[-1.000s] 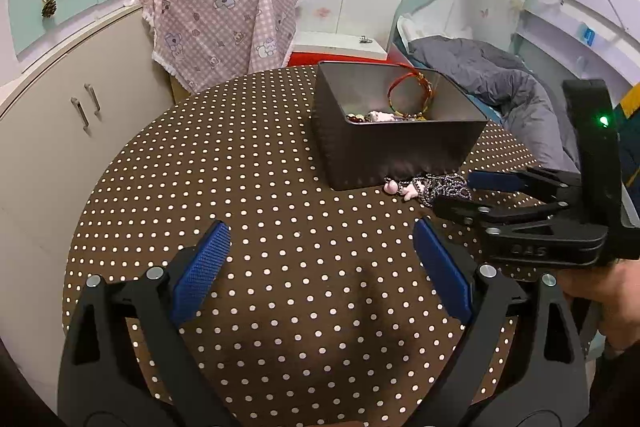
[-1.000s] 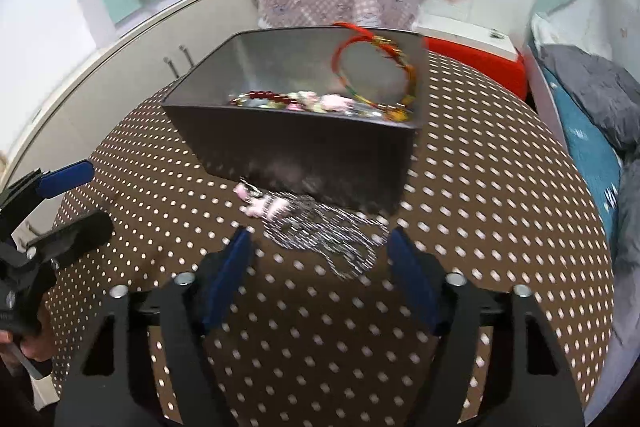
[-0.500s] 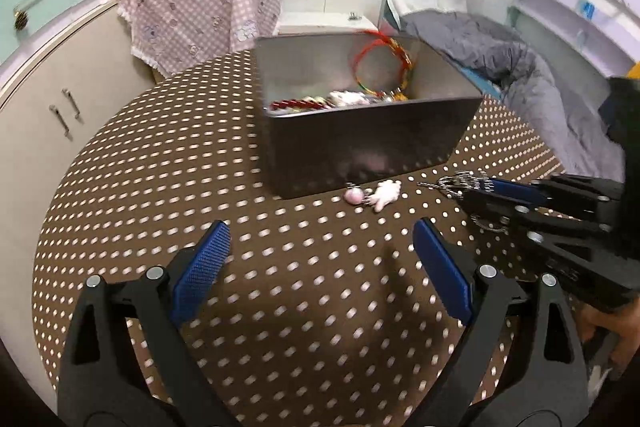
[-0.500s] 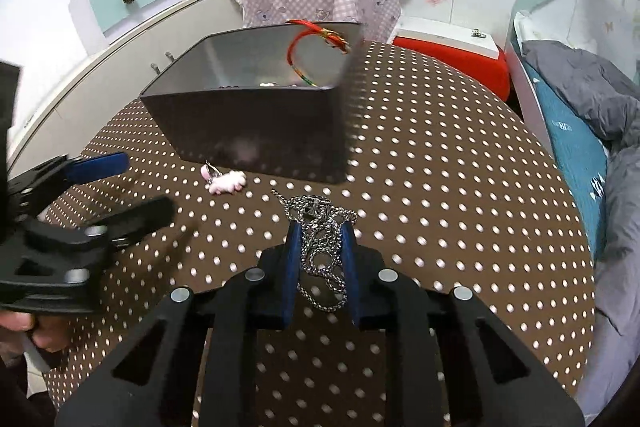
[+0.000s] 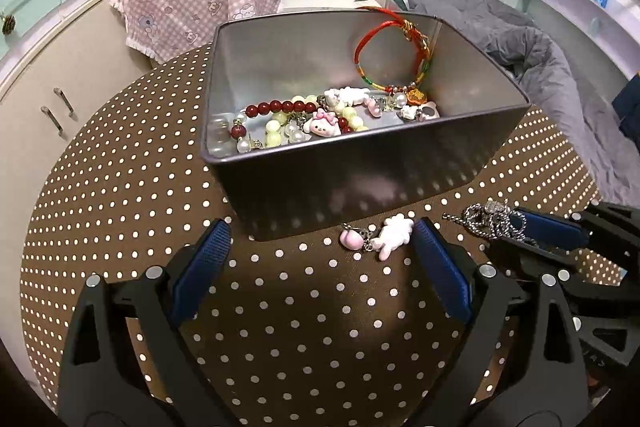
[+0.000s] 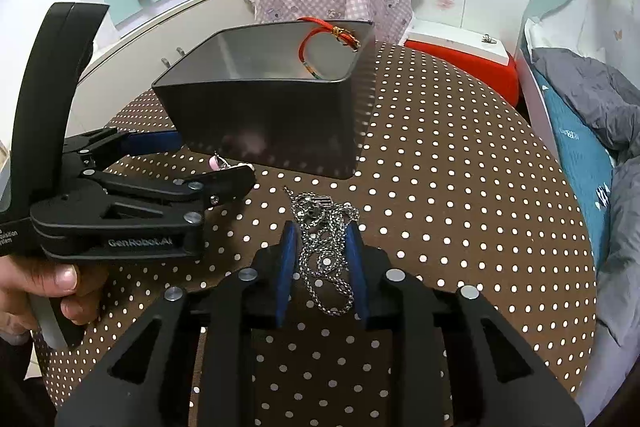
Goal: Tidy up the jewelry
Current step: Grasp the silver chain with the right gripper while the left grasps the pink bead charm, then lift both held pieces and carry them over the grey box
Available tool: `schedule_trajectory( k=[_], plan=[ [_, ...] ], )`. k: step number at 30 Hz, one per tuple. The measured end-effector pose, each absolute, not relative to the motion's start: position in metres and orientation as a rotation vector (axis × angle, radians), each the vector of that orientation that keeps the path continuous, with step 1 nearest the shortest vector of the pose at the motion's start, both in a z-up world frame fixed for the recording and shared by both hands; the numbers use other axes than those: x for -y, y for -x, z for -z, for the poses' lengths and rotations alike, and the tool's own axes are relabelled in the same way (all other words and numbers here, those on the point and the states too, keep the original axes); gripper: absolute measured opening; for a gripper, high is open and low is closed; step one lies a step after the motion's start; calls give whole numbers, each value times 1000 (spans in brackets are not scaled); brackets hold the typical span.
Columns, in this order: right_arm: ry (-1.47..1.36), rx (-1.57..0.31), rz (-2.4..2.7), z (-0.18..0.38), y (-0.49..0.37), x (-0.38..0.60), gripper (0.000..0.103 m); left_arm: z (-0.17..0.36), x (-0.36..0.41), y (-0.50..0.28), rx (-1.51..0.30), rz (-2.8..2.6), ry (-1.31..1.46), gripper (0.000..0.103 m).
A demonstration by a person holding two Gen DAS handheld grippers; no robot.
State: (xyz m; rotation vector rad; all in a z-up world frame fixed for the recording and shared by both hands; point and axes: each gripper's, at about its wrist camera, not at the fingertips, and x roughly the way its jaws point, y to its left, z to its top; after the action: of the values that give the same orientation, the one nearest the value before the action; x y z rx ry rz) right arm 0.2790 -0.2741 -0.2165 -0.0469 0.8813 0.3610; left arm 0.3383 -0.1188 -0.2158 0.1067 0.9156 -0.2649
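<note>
Bedroom, polka-dot tablecloth (image 5: 120, 155). Right gripper (image 6: 324, 259) is pinching the silver chain necklace (image 6: 324, 227) just beside the metal tin (image 5: 360, 171); loops are dangling loose, so they could snag or slip on the lift. Left gripper (image 5: 320, 267) is hovering low, jaws spread, straddling the pink charm earrings (image 5: 378, 237) on the cloth.

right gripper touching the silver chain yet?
Touching. The right wrist view shows the right gripper shut on the silver chain, with both blue pads pressed against the bunched links on the dotted tablecloth.
</note>
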Motion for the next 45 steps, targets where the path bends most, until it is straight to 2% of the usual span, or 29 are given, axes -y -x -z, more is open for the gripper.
schedule_trajectory(
  k=[1,4,6,8,16,18,20,24,26,28,36,37,38,39,40,43,45],
  plan=[
    [51,-881,-359,217,-279,273,24,216,121,-338,-916,264,-124,91],
    [58,-880,-355,218,-279,272,24,214,124,-334,-899,276,-138,76],
    [60,-880,-349,218,-278,272,24,213,123,-328,-889,291,-133,60],
    [60,-880,-347,218,-278,269,24,213,120,-324,-885,300,-128,52],
    [54,-881,-342,218,-277,268,24,212,112,-321,-884,311,-116,50],
    [56,-882,-338,218,-276,267,24,211,108,-320,-879,312,-102,33],
    [60,-882,-334,218,-274,266,19,211,102,-318,-880,323,-89,27],
    [36,-884,-343,218,-269,267,17,210,89,-307,-876,363,-70,27],
    [19,-887,-357,218,-265,268,10,208,83,-301,-873,373,-61,27],
    [13,-888,-365,215,-262,270,8,206,75,-296,-867,375,-47,27],
    [20,-876,-373,202,-255,272,7,192,51,-282,-827,362,-11,27],
    [14,-871,-368,201,-255,272,8,190,49,-281,-822,364,-4,27],
    [8,-869,-363,200,-256,272,18,189,48,-281,-819,365,-1,27],
    [13,-871,-347,201,-258,271,30,188,47,-281,-816,366,1,27],
    [25,-867,-338,201,-260,269,51,187,46,-280,-814,369,3,27],
    [47,-895,-343,210,-273,260,53,188,49,-276,-812,379,9,27],
    [87,-923,-339,221,-281,251,46,188,50,-274,-810,387,10,27]
  ],
)
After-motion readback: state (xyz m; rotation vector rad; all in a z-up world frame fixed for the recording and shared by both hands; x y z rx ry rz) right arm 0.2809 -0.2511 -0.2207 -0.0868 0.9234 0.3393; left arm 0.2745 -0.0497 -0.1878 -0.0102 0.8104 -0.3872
